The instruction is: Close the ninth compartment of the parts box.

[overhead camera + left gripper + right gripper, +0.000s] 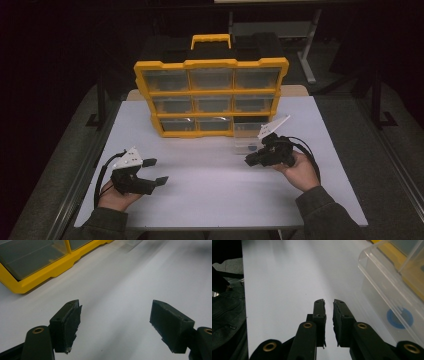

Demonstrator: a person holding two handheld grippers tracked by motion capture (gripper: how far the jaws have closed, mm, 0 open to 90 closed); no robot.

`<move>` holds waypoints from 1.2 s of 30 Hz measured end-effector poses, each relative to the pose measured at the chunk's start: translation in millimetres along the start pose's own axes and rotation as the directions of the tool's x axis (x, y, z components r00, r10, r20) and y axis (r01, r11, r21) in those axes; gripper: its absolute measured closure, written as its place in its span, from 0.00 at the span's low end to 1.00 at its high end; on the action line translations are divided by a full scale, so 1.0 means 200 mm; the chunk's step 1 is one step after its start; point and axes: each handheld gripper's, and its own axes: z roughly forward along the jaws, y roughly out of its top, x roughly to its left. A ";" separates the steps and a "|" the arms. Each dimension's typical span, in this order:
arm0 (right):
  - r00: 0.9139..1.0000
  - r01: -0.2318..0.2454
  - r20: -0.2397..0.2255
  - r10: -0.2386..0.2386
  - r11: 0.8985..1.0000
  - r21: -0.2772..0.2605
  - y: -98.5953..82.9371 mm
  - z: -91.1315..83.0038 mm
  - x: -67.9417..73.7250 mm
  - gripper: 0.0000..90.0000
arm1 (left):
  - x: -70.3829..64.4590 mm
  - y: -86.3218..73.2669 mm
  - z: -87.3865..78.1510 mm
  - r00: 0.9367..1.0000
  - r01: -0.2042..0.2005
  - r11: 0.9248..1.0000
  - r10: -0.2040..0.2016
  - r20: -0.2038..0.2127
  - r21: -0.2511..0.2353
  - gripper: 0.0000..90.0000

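The clear plastic drawer bin (248,137) sits on the white table (210,195) at the five o'clock corner of the upright yellow-framed organizer case (211,95) — a blue disc (399,318) lies inside. The right gripper (251,160) hovers just at the bin's six o'clock, jaws nearly closed on nothing. The left gripper (156,171), well apart at the table's eight o'clock, has its jaws spread wide — empty.

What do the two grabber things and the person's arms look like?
Each tool, left tool and right tool, is black with two blocky jaws, brass-ringed rivets, a pale grey three-cornered plate on top and a black cable looping behind. The person wears dark sleeves.
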 end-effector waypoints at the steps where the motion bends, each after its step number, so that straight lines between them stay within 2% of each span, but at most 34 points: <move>1: 1.000 0.004 0.006 -0.004 1.000 0.001 0.00 0.00 -0.01 0.88 | 0.00 0.00 0.00 1.000 0.002 1.000 -0.002 0.001 -0.001 0.27; 6: 1.000 -0.009 0.015 0.009 1.000 0.002 -0.01 0.01 -0.03 0.88 | 0.00 0.00 0.00 1.000 -0.001 1.000 0.001 0.000 -0.001 0.27; 22: 0.999 -0.012 0.052 0.011 1.000 0.019 0.02 0.01 -0.07 0.88 | 0.00 0.00 -0.01 1.000 0.001 1.000 -0.001 0.000 0.002 0.27; 23: 0.998 -0.001 0.064 -0.001 1.000 0.022 0.02 0.01 -0.08 0.88 | 0.00 0.00 -0.01 1.000 0.001 1.000 -0.001 0.000 0.002 0.27; 35: 0.996 -0.023 0.086 0.022 1.000 0.019 0.04 0.02 -0.10 0.89 | 0.00 -0.01 -0.01 1.000 -0.001 1.000 0.001 -0.004 -0.003 0.27; 36: 0.995 -0.010 0.095 0.008 1.000 0.022 0.04 0.02 -0.11 0.89 | 0.00 -0.01 -0.01 1.000 0.000 1.000 0.000 -0.004 -0.003 0.27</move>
